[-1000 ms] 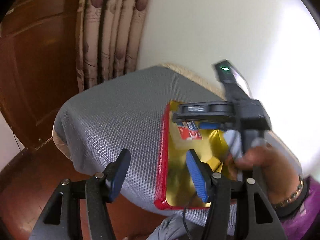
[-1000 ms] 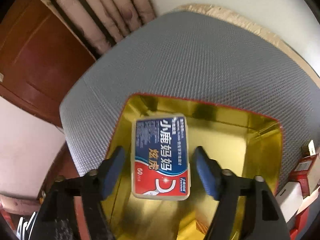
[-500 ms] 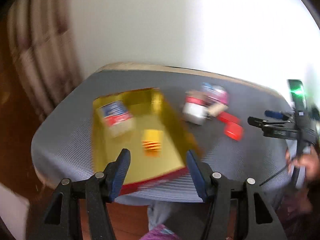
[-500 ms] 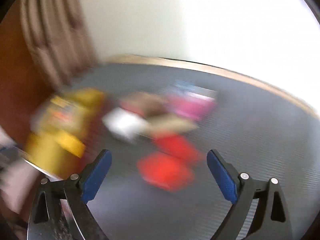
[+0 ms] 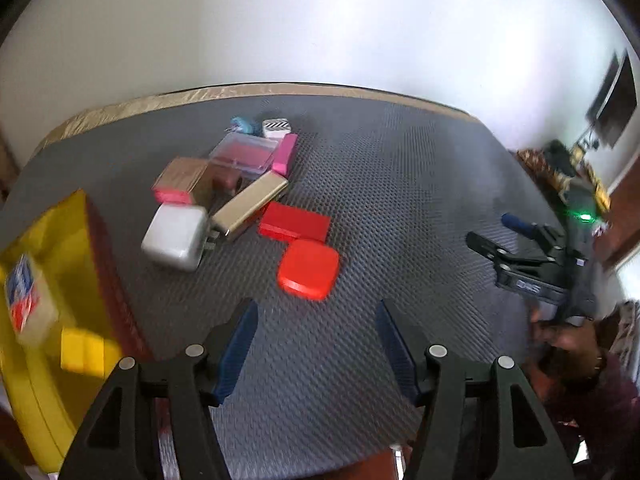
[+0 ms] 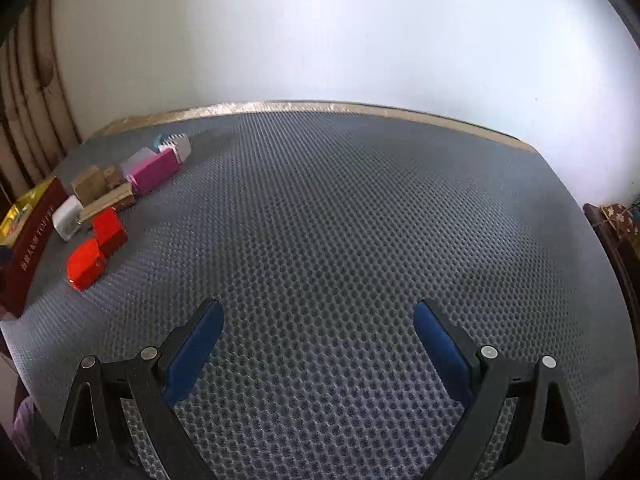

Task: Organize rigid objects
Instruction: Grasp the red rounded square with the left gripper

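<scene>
Since the earlier frames both grippers swung away from the gold-lined red-walled box (image 5: 48,240); the blue-and-white labelled clear plastic case (image 5: 24,300) that sat between the right jaws a second ago now lies inside that box, beside a yellow block (image 5: 86,350). Right gripper (image 6: 318,344) jaws have just been opening, now wide, nothing between them, over bare grey mesh-covered table (image 6: 360,220) near its front edge. Left gripper (image 5: 316,344) jaws have just been opening a bit, about half open, empty, aimed at the pile

Remaining pile sits toward the table's left side, just beside the box: orange-red rounded square plastic case (image 5: 309,268) nearest the left jaws, red rectangular box (image 5: 295,222) touching it behind, gold flat bar-shaped box (image 5: 250,204), white rounded charger block (image 5: 176,236), tan-and-pink carton (image 5: 180,180), clear lidded case (image 5: 244,152), pink slab (image 5: 285,154)

Likely next pick is the rounded case: looks light, stiff, smooth and slippery; grip across its two flat side edges, not corners, since rounded corners could squirt out
</scene>
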`<action>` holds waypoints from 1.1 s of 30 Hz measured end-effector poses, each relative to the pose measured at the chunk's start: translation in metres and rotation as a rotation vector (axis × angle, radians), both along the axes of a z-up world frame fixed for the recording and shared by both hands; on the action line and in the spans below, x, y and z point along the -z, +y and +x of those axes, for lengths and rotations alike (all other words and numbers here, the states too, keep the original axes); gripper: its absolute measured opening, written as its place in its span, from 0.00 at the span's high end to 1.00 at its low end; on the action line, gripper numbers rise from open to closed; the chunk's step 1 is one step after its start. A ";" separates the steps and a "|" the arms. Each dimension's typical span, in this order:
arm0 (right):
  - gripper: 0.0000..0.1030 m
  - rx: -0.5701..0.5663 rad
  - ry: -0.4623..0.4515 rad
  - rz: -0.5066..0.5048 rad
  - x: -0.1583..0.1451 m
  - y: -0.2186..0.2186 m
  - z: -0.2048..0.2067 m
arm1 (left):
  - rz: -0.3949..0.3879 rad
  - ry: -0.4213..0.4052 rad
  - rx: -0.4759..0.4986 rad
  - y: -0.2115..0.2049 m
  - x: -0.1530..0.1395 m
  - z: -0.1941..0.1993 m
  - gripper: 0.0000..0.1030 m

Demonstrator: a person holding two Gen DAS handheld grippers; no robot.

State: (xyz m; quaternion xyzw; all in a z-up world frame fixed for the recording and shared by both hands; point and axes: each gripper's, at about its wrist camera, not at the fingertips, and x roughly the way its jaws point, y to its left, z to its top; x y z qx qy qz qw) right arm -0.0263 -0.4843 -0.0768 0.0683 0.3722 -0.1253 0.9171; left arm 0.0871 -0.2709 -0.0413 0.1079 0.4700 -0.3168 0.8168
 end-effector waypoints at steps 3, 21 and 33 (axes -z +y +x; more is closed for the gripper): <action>0.08 -0.022 -0.003 0.013 0.000 0.003 0.000 | 0.036 -0.001 0.030 -0.014 0.011 0.013 0.39; 0.08 -0.056 -0.014 0.076 0.000 0.001 -0.003 | 0.187 0.046 0.098 -0.048 0.058 0.044 0.53; 0.08 -0.065 0.006 0.070 0.003 0.004 0.001 | -0.029 0.105 -0.070 0.002 0.031 0.007 0.53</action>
